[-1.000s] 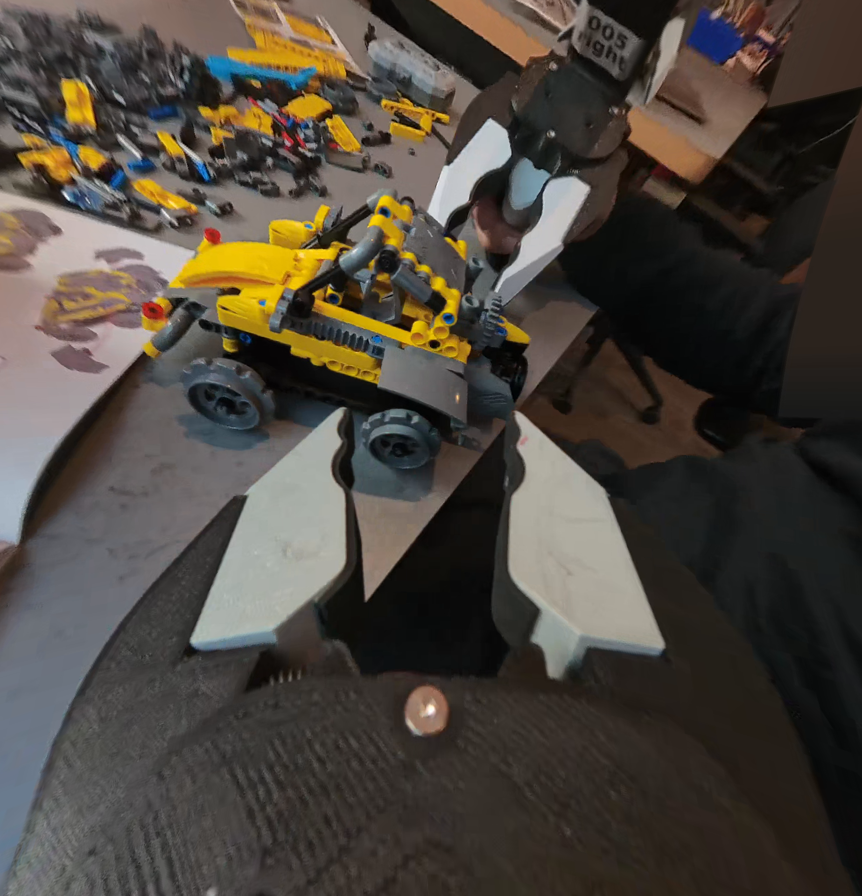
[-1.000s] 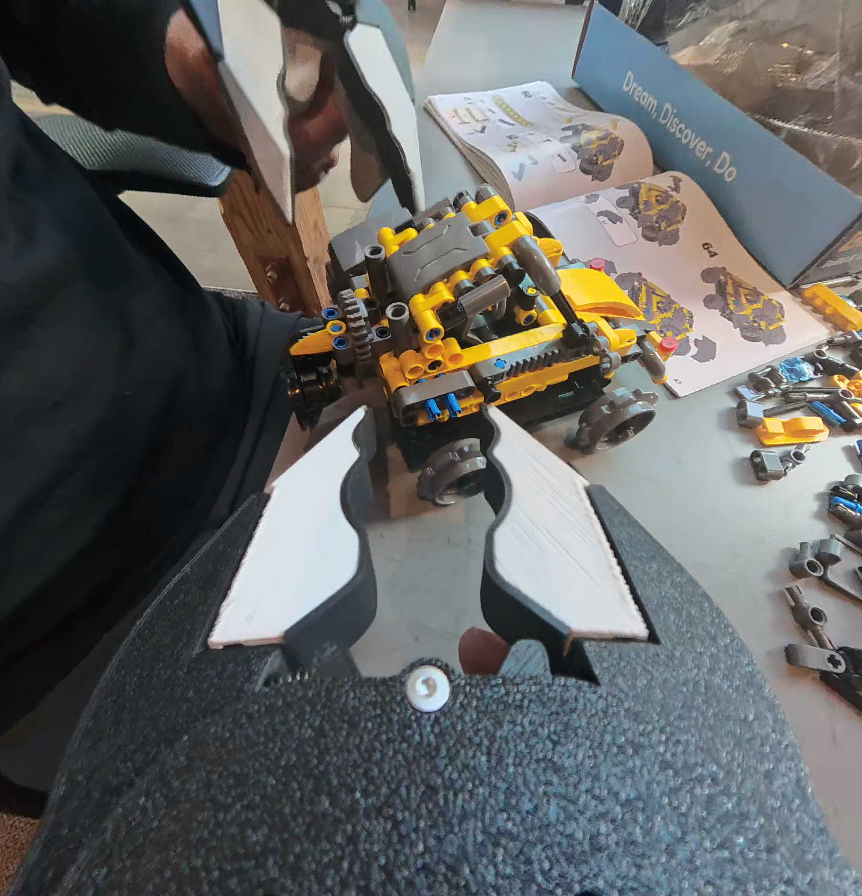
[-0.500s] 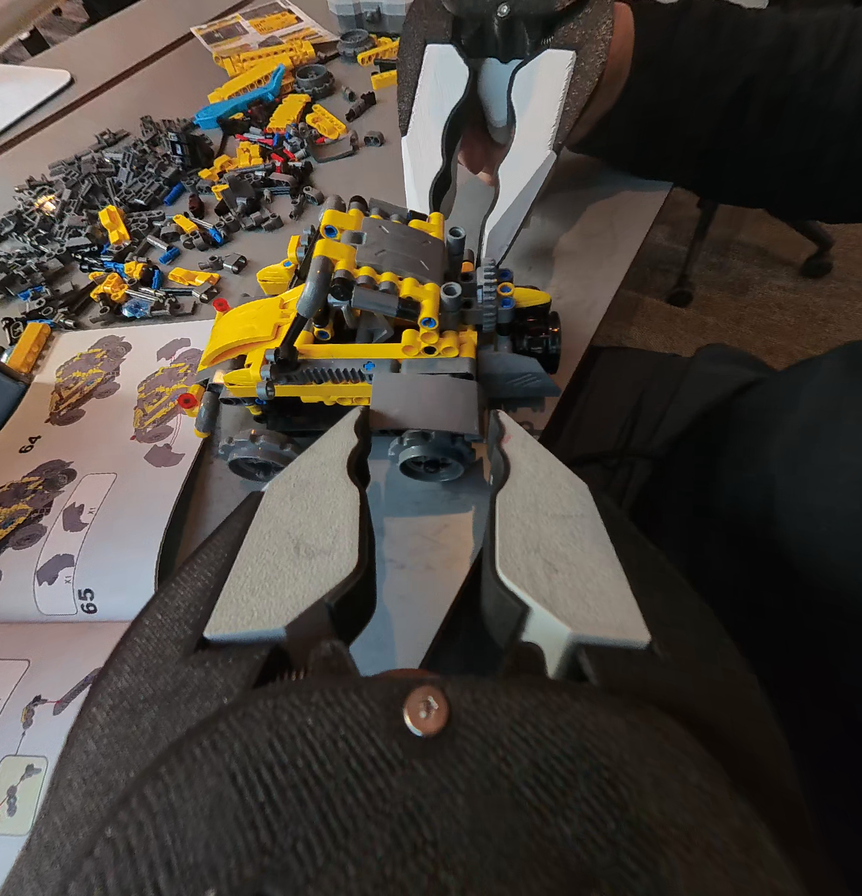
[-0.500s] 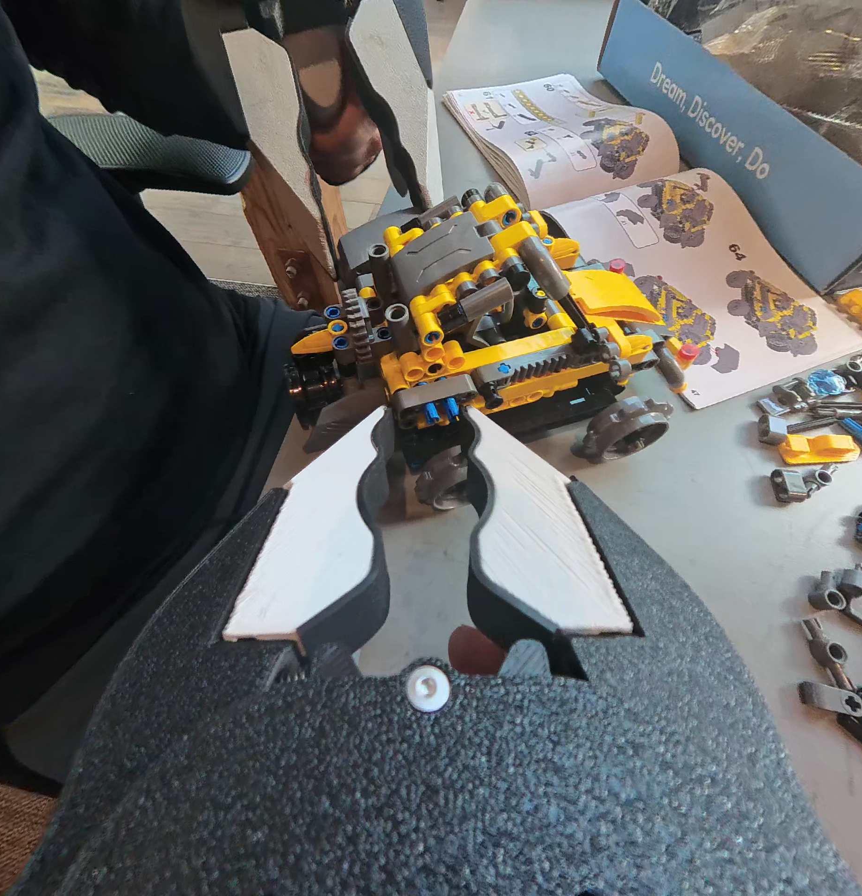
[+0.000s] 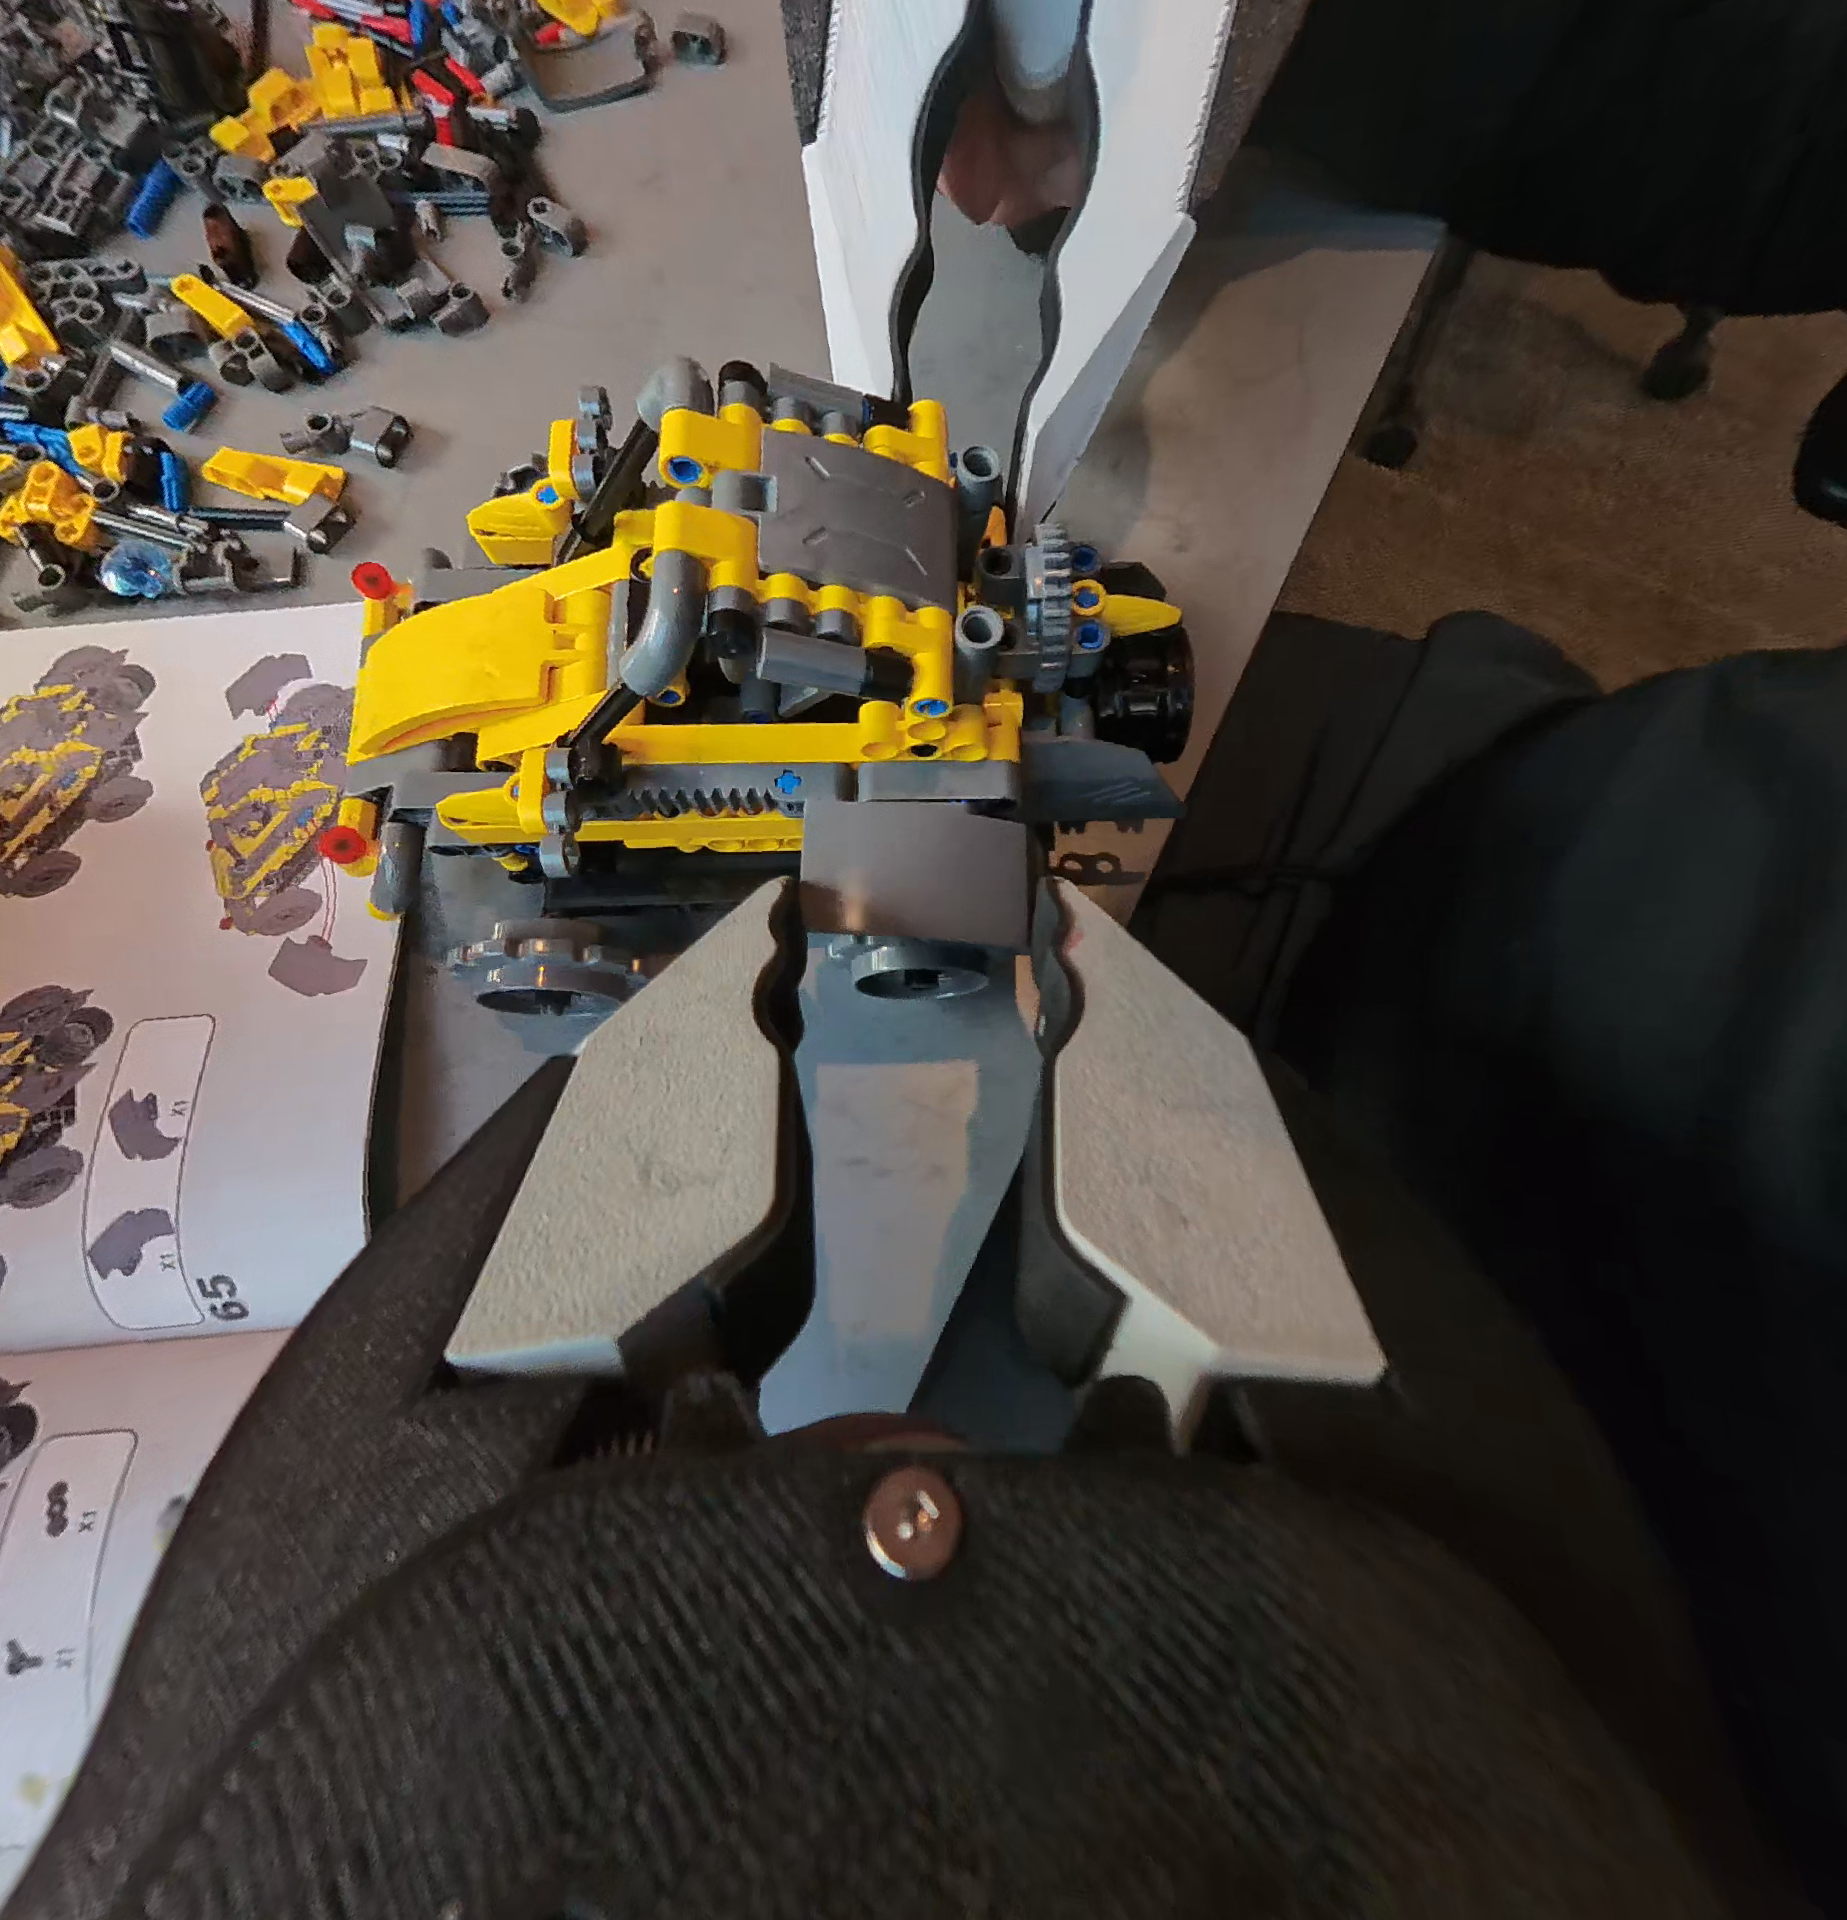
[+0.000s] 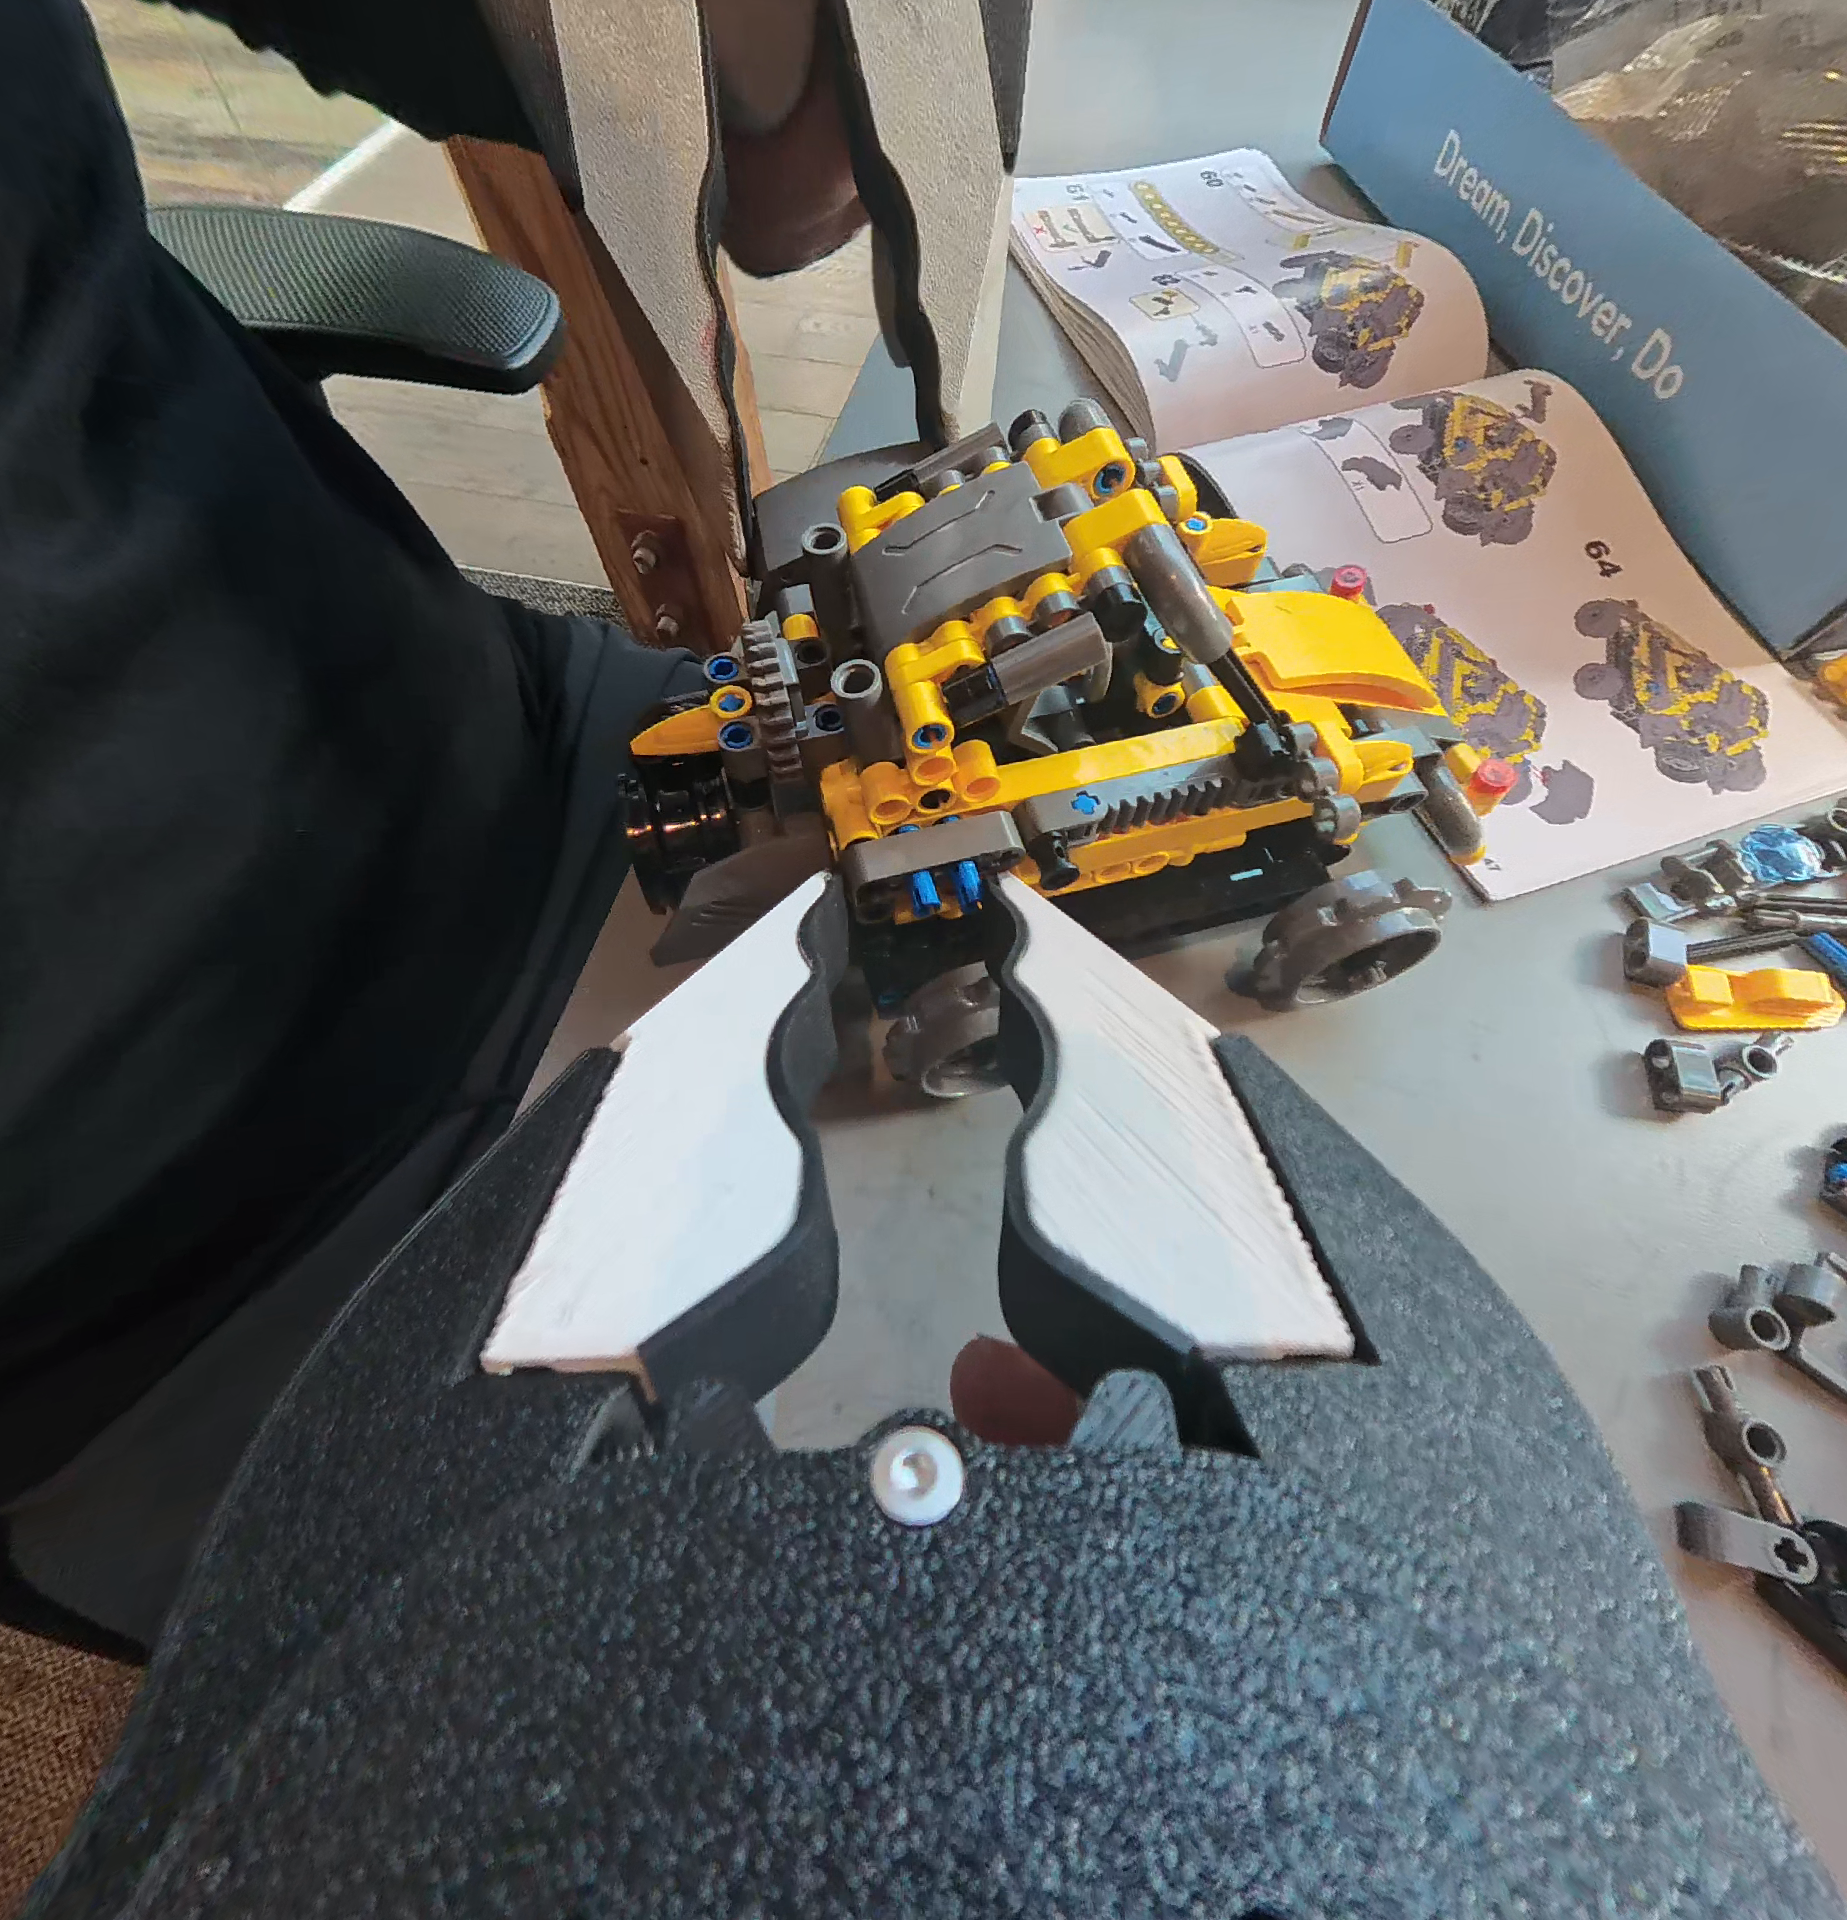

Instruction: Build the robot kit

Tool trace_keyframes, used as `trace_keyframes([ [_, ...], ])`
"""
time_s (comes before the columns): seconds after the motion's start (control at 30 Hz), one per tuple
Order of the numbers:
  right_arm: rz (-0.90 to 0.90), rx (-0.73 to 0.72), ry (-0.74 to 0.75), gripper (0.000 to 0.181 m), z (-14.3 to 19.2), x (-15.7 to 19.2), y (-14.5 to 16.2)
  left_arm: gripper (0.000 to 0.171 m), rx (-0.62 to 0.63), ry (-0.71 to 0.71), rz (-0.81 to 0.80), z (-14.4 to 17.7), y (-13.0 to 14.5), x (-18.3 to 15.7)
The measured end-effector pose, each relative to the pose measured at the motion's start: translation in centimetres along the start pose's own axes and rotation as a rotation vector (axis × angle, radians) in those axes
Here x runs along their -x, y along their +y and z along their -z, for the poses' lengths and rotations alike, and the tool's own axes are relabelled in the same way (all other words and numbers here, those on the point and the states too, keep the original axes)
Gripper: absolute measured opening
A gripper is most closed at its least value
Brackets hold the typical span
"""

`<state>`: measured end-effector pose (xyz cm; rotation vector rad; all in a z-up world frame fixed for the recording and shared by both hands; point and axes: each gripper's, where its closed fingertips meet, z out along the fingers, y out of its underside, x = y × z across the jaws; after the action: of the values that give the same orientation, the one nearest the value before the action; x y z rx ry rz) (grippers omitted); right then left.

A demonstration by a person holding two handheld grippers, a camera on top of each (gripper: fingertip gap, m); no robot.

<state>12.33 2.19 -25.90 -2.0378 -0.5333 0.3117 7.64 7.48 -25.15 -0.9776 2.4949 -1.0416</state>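
A yellow and grey brick-built toy car (image 5: 753, 665) stands on the grey table (image 5: 690, 260) near its edge, and also shows in the right wrist view (image 6: 1054, 707). My left gripper (image 5: 914, 899) is closed on the dark grey side panel (image 5: 919, 862) above the rear wheel, one fingertip against each edge. My right gripper (image 6: 914, 883) comes from the opposite side and is closed on the grey beam with two blue pins (image 6: 940, 857). Each gripper shows beyond the car in the other's view: the right gripper (image 5: 971, 447) and the left gripper (image 6: 836, 488).
An open instruction booklet (image 5: 171, 987) lies beside the car's front, also in the right wrist view (image 6: 1521, 540). Loose yellow, grey and blue pieces (image 5: 223, 260) are spread over the table, some at the right (image 6: 1750, 997). A blue box (image 6: 1646, 343) stands behind. A dark-clothed person (image 6: 223, 727) and a chair armrest (image 6: 358, 291) are at the table edge. There is about 8 cm between the tips of the two grippers.
Both grippers have moved in on the car from opposite sides and their jaws have narrowed onto it. The left gripper's view swung above the car. The car has stayed in place.
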Motion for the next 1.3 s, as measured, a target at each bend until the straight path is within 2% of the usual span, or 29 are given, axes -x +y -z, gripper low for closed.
trace_keyframes([
  [0.2,0.015,0.003,0.014,0.022,0.0,0.0,0.0,0.040,-0.011,-0.085,0.121,-0.2,0.0,-0.2],
  [0.5,0.012,0.008,0.016,0.022,0.0,-0.1,0.0,0.040,0.057,-0.051,0.053,-0.2,0.0,0.0],
  [0.7,-0.052,0.002,0.050,0.028,0.2,-0.8,-0.1,0.042,0.009,-0.023,0.081,-0.1,-0.1,1.0],
  [0.73,-0.059,0.004,0.068,0.030,0.5,-0.8,-0.1,0.048,0.007,-0.027,0.083,-0.1,0.0,1.0],
  [0.8,-0.080,-0.007,0.138,0.043,1.9,-1.1,-0.2,0.062,0.005,-0.050,0.083,0.2,0.5,1.2],
  [0.87,-0.101,-0.027,0.207,0.044,4.3,-0.9,-0.3,0.064,-0.009,-0.086,0.096,0.7,1.1,1.6],
  [0.93,-0.138,-0.029,0.343,0.044,7.5,-1.4,0.4,0.064,-0.032,-0.096,0.136,1.1,1.8,1.7],
  [1.03,-0.254,-0.032,0.504,0.045,12.4,-1.6,2.8,0.065,-0.072,-0.086,0.198,1.1,2.7,1.3],
  [1.1,-0.352,-0.014,0.574,0.055,14.7,-1.4,5.0,0.064,-0.082,-0.085,0.218,0.8,3.1,1.1],
  [1.2,-0.424,0.114,0.686,0.058,16.9,-0.8,9.0,0.062,-0.089,-0.091,0.223,0.4,3.6,1.0],
  [1.3,-0.471,0.168,0.750,0.058,18.2,-0.2,11.4,0.059,-0.102,-0.110,0.232,0.3,3.9,1.2],
])
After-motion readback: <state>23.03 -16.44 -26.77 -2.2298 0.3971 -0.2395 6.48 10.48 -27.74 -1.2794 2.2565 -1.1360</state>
